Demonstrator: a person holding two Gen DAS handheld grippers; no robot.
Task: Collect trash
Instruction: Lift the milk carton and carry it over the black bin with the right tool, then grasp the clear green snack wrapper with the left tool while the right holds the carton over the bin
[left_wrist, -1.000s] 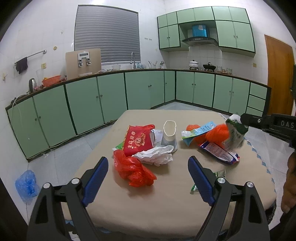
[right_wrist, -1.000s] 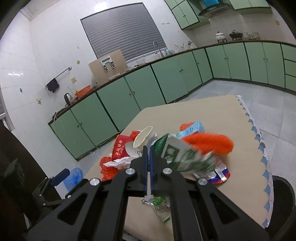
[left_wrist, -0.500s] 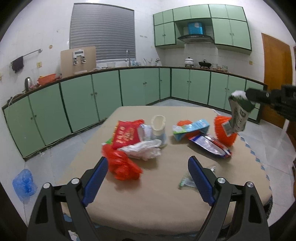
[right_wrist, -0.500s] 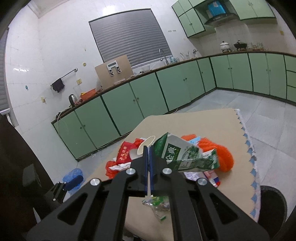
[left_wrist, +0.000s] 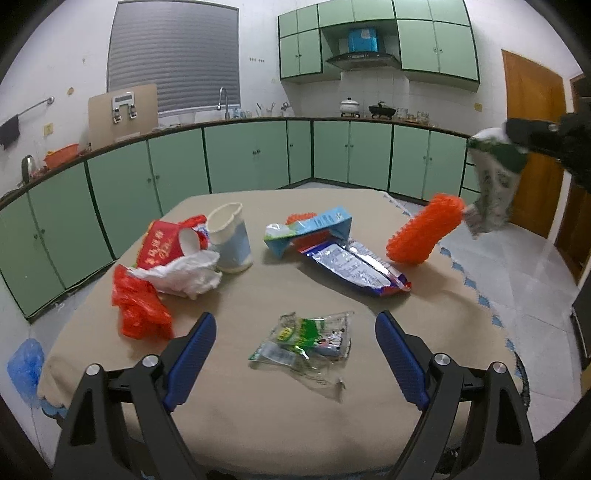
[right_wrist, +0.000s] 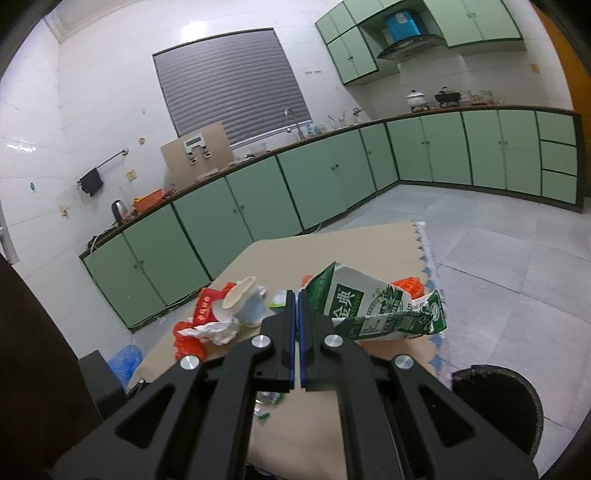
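My right gripper (right_wrist: 296, 295) is shut on a crushed green and white milk carton (right_wrist: 373, 302) and holds it above the table's right edge; the carton also shows at the far right of the left wrist view (left_wrist: 495, 181). My left gripper (left_wrist: 295, 336) is open and empty, low over the table's near side, with a clear crumpled wrapper (left_wrist: 306, 339) between its fingers. Trash on the beige table (left_wrist: 258, 406): a red plastic bag (left_wrist: 140, 310), white crumpled plastic (left_wrist: 181, 275), a red packet (left_wrist: 160, 247), a paper cup (left_wrist: 229, 242), a blue carton (left_wrist: 314, 230), a silver wrapper (left_wrist: 354, 267), an orange spiky thing (left_wrist: 424, 232).
A black bin (right_wrist: 498, 402) stands on the floor below the table's right edge. A blue bag (left_wrist: 22, 363) lies on the floor at left. Green cabinets (left_wrist: 240, 162) line the walls. A wooden door (left_wrist: 535, 147) is at right.
My right gripper has lifted the milk carton up and to the right, off the table. My left gripper has moved right and forward over the clear wrapper.
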